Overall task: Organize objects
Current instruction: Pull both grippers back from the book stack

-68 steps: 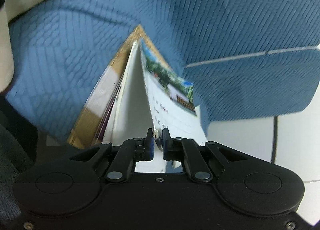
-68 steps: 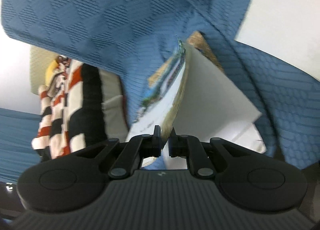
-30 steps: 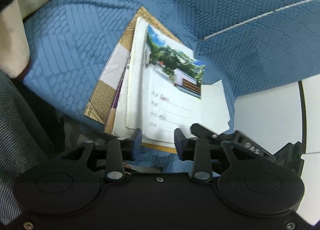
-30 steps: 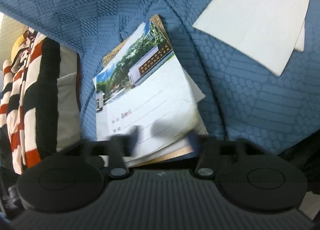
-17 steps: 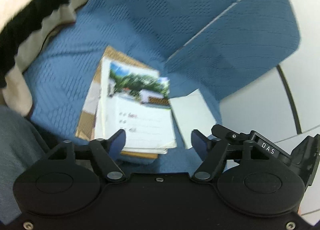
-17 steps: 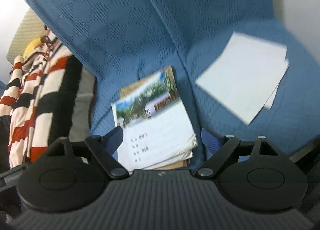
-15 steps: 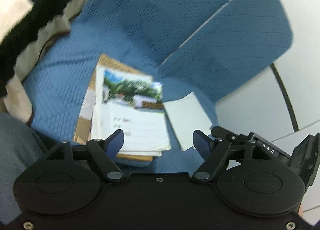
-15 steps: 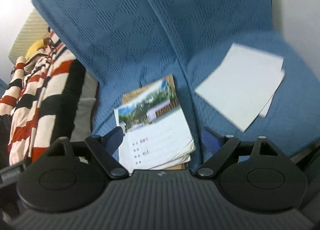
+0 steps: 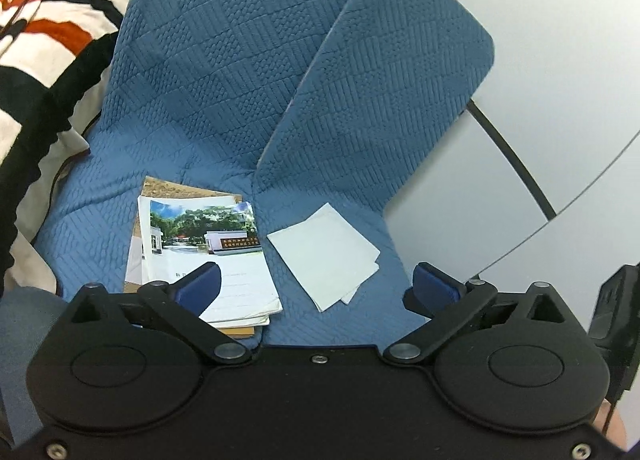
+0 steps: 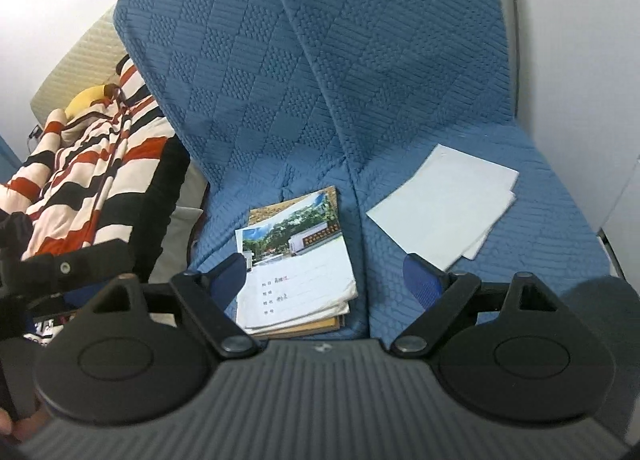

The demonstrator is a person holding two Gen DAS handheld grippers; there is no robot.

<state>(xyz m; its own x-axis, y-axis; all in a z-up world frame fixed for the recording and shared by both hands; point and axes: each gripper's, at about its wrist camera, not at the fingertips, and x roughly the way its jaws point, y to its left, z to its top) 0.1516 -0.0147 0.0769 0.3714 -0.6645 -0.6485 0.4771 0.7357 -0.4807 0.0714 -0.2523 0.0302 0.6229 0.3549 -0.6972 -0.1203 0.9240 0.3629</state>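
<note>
A stack of booklets (image 9: 200, 252) (image 10: 296, 256), topped by one with a photo cover, lies flat on the blue quilted seat (image 9: 220, 80) (image 10: 320, 80). To its right lie a few white sheets (image 9: 324, 252) (image 10: 440, 212). My left gripper (image 9: 316, 286) hovers above and in front of them, its jaws opening wide with nothing held between them. My right gripper (image 10: 326, 276) hangs open over the stack's near edge, holding nothing. Both stand clear of the paper.
A striped red, black and cream garment (image 9: 40, 20) (image 10: 88, 164) is heaped left of the seat, with a yellow item (image 10: 86, 100) and a beige cushion (image 10: 80, 56) behind it. Pale floor (image 9: 520, 200) lies to the right.
Both grippers, shut on the booklets at first, have let go, opened wide and risen away. The stack now lies flat on the seat, and the white sheets have come into view.
</note>
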